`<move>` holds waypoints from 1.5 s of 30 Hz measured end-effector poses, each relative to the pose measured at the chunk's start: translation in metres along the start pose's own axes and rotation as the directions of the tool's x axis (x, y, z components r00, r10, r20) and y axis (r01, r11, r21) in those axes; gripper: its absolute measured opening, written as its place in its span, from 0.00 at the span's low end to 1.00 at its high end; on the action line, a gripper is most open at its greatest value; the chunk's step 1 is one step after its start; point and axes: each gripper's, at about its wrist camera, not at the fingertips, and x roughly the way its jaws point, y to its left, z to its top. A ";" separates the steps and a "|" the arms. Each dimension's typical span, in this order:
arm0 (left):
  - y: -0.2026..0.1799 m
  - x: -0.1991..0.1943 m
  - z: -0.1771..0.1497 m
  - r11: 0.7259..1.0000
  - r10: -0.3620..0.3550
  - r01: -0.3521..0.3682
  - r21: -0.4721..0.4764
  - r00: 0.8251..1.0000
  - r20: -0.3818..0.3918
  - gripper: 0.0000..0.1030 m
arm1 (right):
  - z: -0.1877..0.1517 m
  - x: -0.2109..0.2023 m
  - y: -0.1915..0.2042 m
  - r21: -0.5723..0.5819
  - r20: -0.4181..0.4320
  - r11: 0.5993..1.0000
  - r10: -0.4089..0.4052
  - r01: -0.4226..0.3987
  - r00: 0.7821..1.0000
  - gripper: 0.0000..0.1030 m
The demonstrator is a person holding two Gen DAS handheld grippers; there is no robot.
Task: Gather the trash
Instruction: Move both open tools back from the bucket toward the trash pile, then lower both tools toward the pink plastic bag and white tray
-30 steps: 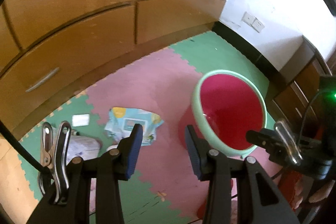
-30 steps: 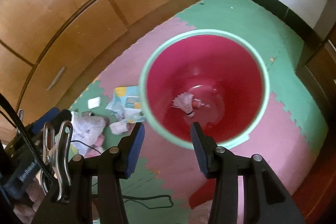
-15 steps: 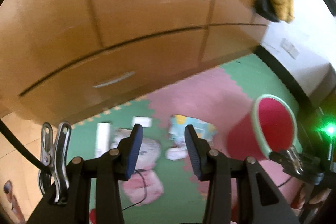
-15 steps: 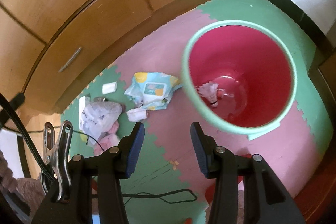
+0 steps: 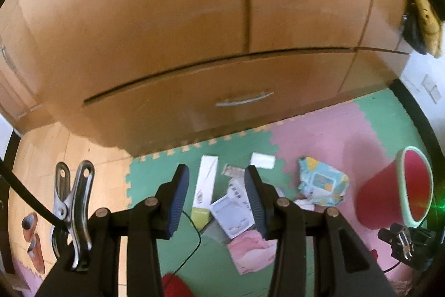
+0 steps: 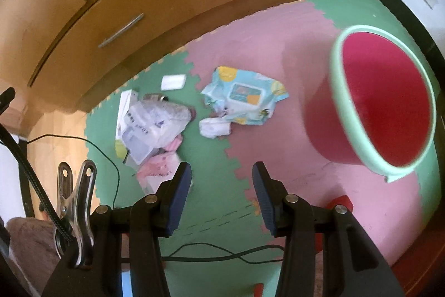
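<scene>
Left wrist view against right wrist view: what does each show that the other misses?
Only the left wrist view shows the yellow cloth hanging at the cabinet's end, a pair of slippers on the wooden floor, and the right gripper near the bin.

Only the right wrist view shows the dashed marks on the green mat.

Both show the red bin, wipes pack, white card, the piled packaging, and open, empty jaws.
</scene>
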 end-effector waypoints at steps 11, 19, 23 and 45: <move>0.033 0.069 -0.036 0.994 -0.034 0.014 -0.111 0.984 -0.177 0.42 | 0.007 0.048 0.060 -0.105 -0.086 0.994 0.029 -0.038 0.996 0.45; 0.036 0.118 -0.068 0.982 -0.049 -0.005 -0.191 0.960 -0.277 0.42 | -0.004 0.094 0.078 -0.167 -0.174 0.986 -0.011 -0.019 0.985 0.45; 0.034 0.138 -0.084 0.975 -0.083 0.008 -0.223 0.940 -0.331 0.42 | -0.005 0.114 0.081 -0.167 -0.208 0.986 -0.014 -0.021 0.978 0.45; 0.007 0.236 -0.181 0.971 -0.176 0.039 -0.236 0.785 -0.594 0.42 | -0.023 0.205 0.104 -0.236 -0.340 0.972 -0.079 -0.004 0.937 0.45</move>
